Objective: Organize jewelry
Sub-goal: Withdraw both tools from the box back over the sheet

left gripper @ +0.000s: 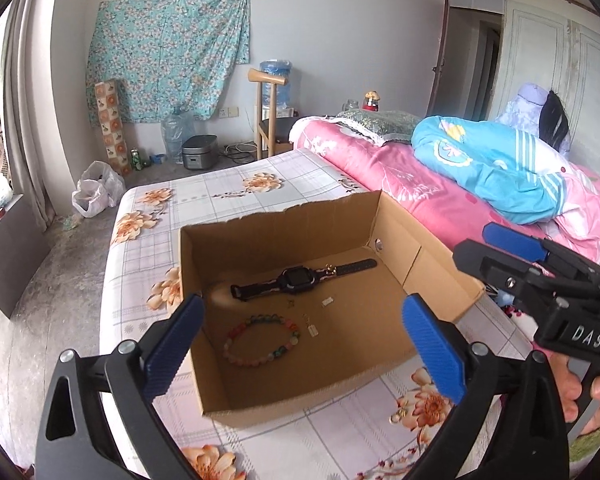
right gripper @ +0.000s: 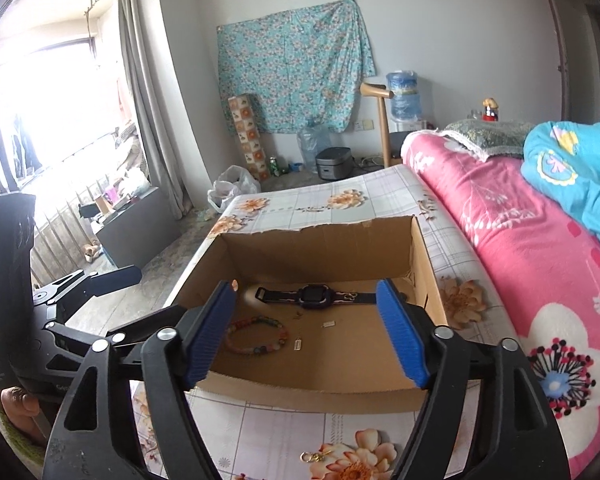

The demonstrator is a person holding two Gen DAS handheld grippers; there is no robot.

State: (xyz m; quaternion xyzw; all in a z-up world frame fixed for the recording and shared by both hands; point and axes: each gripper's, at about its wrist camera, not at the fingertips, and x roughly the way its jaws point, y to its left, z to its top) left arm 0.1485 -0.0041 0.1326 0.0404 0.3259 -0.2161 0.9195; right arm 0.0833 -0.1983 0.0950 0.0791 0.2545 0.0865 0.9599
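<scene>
An open cardboard box [left gripper: 428,276] [right gripper: 320,390] stands on the floral bedsheet. Inside lie a black watch [left gripper: 296,278] [right gripper: 312,295], a coloured bead bracelet [left gripper: 262,340] [right gripper: 256,336] and small earrings with tags [left gripper: 312,328] [right gripper: 298,344]. A small gold clasp [left gripper: 398,416] [right gripper: 312,457] lies on the sheet outside the box, near its front. My left gripper [left gripper: 304,344] is open and empty, above the box's near side. My right gripper [right gripper: 306,332] is open and empty, above the front of the box; it also shows in the left wrist view [left gripper: 496,248].
A pink quilt [right gripper: 520,240] and a blue blanket [left gripper: 492,164] lie along the right of the box. The bed's left edge [left gripper: 108,280] drops to the concrete floor. A chair [left gripper: 270,120], water jugs and a rice cooker [left gripper: 198,152] stand by the far wall.
</scene>
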